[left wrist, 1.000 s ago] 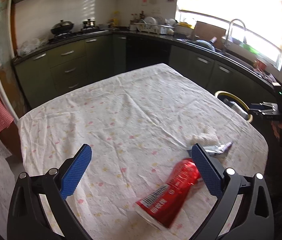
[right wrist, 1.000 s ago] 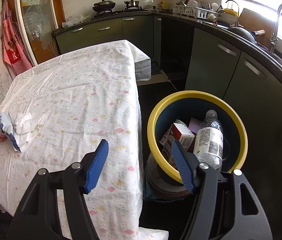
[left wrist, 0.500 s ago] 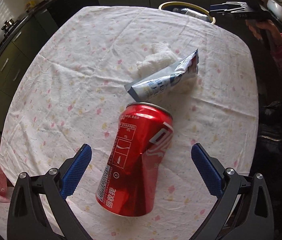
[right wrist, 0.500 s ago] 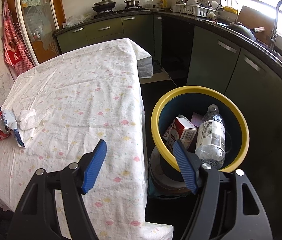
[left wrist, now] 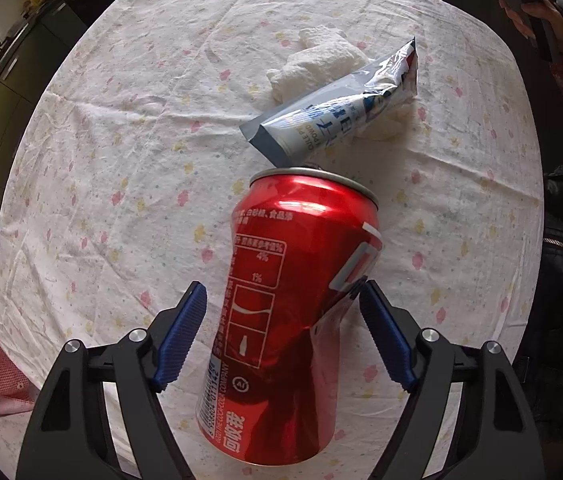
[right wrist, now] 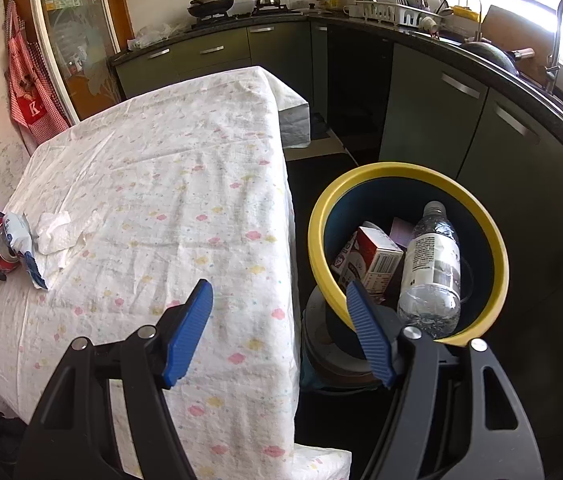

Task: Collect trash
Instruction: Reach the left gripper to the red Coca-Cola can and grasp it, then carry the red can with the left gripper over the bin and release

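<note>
Left hand-held gripper [left wrist: 283, 312] closing around dented can [left wrist: 293, 316] mid-table [left wrist: 121, 140].

Left gripper [left wrist: 283, 294] pointing steeply down over red can [left wrist: 293, 320], jaws closing, can between. Right gripper [right wrist: 279, 294] empty, jaws apart.

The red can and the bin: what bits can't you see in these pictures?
- Can, left wrist view: its underside is against the tablecloth; the open end faces away. In the right wrist view a wrapper partly covers it.
- Tissue, left wrist view: partly under the wrapper.
- Bin, right wrist view: its bottom is hidden by a bottle and a carton; in the left wrist view the top edge cuts it off.
</note>
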`<state>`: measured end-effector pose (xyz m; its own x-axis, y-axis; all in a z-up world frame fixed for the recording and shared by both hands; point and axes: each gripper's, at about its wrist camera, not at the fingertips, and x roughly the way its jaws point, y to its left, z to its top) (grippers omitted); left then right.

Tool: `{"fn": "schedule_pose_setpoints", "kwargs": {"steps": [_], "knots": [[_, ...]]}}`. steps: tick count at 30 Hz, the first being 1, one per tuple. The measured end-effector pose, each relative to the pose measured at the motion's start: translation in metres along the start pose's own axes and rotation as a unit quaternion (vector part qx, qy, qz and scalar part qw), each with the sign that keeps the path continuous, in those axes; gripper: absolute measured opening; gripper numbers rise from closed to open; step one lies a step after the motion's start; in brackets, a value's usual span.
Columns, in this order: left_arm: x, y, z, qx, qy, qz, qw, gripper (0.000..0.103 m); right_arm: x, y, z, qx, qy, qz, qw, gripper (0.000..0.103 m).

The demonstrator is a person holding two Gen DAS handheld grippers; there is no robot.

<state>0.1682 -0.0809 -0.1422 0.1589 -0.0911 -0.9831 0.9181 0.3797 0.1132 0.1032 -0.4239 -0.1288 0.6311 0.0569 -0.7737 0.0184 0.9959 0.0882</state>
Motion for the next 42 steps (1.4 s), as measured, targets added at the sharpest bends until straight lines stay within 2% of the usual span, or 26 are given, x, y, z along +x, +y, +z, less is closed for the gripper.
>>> {"fn": "schedule_pose_setpoints", "kwargs": {"steps": [7,12,14,24,35,42], "knots": [[0.000,-0.007,0.001,0.013,0.011,0.010,0.9998,0.063,0.001,0.001,0.000,-0.001,0.000,0.006,1.000,0.066],[-0.006,-0.014,-0.004,-0.008,-0.002,0.017,0.9998,0.057,0.000,-0.001,-0.001,0.002,-0.001,0.010,1.000,0.066],[-0.012,-0.015,-0.009,-0.021,-0.016,0.019,0.9995,0.051,-0.001,-0.002,-0.002,0.004,-0.001,0.012,1.000,0.066],[-0.047,-0.025,-0.028,-0.064,-0.056,0.046,0.9954,0.050,-0.002,-0.003,-0.002,0.007,-0.006,0.019,1.000,0.066],[-0.080,-0.040,0.001,-0.033,-0.078,0.065,0.9943,0.046,-0.013,-0.005,-0.004,0.012,-0.016,0.023,1.000,0.066],[-0.106,-0.046,0.025,-0.027,-0.110,0.057,0.9919,0.046,-0.022,-0.016,-0.007,0.025,-0.028,0.018,0.999,0.066]]}}
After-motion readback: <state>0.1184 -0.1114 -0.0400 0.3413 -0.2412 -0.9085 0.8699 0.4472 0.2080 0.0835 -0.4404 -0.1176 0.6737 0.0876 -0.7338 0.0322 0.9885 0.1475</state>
